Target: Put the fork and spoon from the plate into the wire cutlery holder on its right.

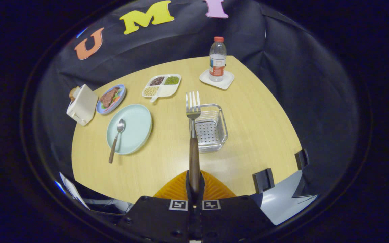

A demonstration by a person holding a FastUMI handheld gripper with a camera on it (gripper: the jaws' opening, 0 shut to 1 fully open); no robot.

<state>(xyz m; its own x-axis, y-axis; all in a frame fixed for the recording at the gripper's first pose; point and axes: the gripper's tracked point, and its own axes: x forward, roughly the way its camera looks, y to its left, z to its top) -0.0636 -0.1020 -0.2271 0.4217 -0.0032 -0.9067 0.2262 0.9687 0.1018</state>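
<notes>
So the gripper (194, 184) was clamped on the fork (193, 135) by its wooden handle end, tines over the wire holder (211, 130). Light, stiff, probably slippery up top. The spoon (117, 140) lay on the plate (135, 126); I'd grab its handle too.

The spoon (117, 135) lies on the plate (137, 130). The wire cutlery holder (211, 130) stands right of it. The gripper (194, 189) pinches the fork (193, 135), raised before the holder.
</notes>
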